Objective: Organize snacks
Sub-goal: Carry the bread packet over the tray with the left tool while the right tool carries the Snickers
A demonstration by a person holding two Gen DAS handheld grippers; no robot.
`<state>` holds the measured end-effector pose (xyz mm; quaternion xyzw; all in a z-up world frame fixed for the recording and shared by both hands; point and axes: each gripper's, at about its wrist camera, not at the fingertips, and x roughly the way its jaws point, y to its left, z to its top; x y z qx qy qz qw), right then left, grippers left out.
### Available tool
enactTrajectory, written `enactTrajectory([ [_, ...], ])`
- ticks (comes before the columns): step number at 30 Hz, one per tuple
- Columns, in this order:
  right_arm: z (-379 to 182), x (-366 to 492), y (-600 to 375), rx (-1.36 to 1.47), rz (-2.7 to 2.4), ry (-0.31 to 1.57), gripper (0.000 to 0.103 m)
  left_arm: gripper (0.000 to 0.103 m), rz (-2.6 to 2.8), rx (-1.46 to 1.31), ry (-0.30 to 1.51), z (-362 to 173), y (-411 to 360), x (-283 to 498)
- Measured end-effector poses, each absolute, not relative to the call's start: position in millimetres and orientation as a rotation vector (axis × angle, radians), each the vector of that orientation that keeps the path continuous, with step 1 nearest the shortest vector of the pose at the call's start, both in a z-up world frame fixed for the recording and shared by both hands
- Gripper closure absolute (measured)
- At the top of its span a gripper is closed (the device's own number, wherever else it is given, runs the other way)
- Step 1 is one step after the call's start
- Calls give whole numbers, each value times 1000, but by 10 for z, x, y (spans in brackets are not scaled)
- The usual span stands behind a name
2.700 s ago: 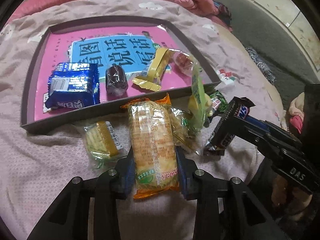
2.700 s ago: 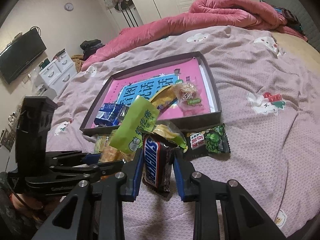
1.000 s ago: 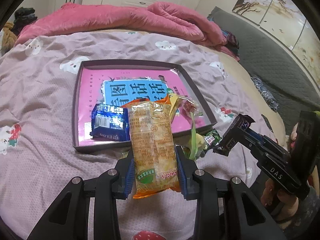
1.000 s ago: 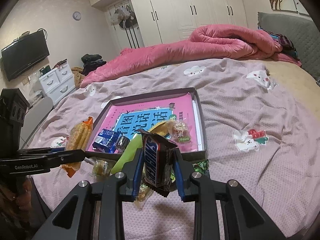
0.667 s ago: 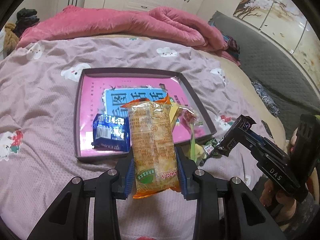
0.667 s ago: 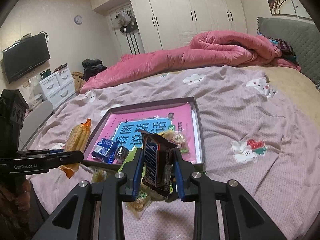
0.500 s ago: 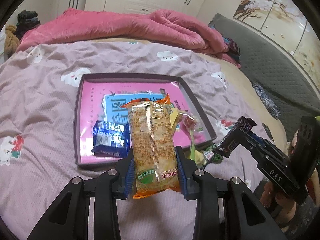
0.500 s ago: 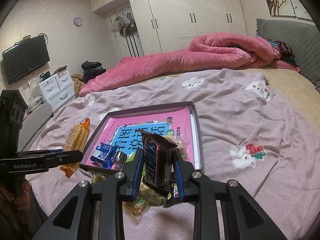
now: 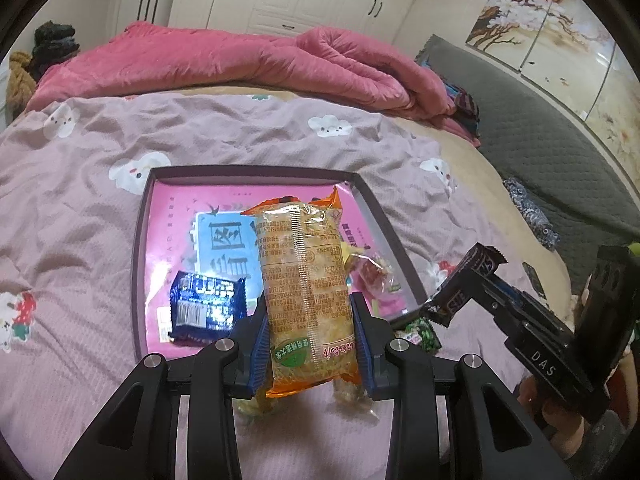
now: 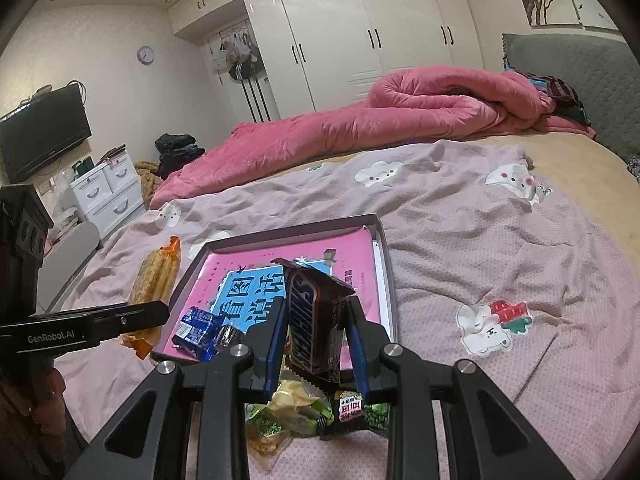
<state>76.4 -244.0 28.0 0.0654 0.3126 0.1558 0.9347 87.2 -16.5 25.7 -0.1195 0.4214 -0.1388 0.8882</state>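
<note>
While both grippers hold snacks above the bed, the scene reads so:

Cracker pack: a long orange-edged pack (image 9: 306, 292) stands lengthwise in the left gripper (image 9: 308, 344), clamped by its blue pads at the lower half, above the near edge of the tray.

Snickers: a dark bar (image 10: 314, 324) is pinched at its lower half by the right gripper (image 10: 314, 350), tilted with its top toward 11 o'clock, held over the near rim of the tray.

Tray: a shallow dark-rimmed tray (image 9: 138, 264) lies on the bed, its floor pink with a blue printed panel.

In the tray: a blue pack (image 9: 206, 306) lies at the tray's 7 o'clock corner in the left view; a clear red-tinted sweet wrapper (image 9: 374, 272) lies at 4 o'clock; a small dark wrapped sweet (image 10: 228, 336) sits just beside the blue pack in the right view.

Loose snacks: a heap of green and yellow packs (image 10: 296, 408) lies on the blanket just outside the tray's near rim, at 6 o'clock under the Snickers; a green-and-black pack (image 9: 420, 332) lies by the tray's near right corner.

Bed: a mauve blanket (image 10: 480, 260) with cartoon patches; a pink quilt (image 10: 380, 120) is bunched at 12 o'clock.

Room: white wardrobe (image 10: 360, 40), TV (image 10: 40, 136) at 9 o'clock.
</note>
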Motion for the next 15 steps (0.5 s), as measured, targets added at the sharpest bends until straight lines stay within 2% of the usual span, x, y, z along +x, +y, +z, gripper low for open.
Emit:
enactTrajectory([
  [15, 212, 983, -2511, 138, 294, 625, 74, 65, -252, -236, 895, 87, -237, 1099],
])
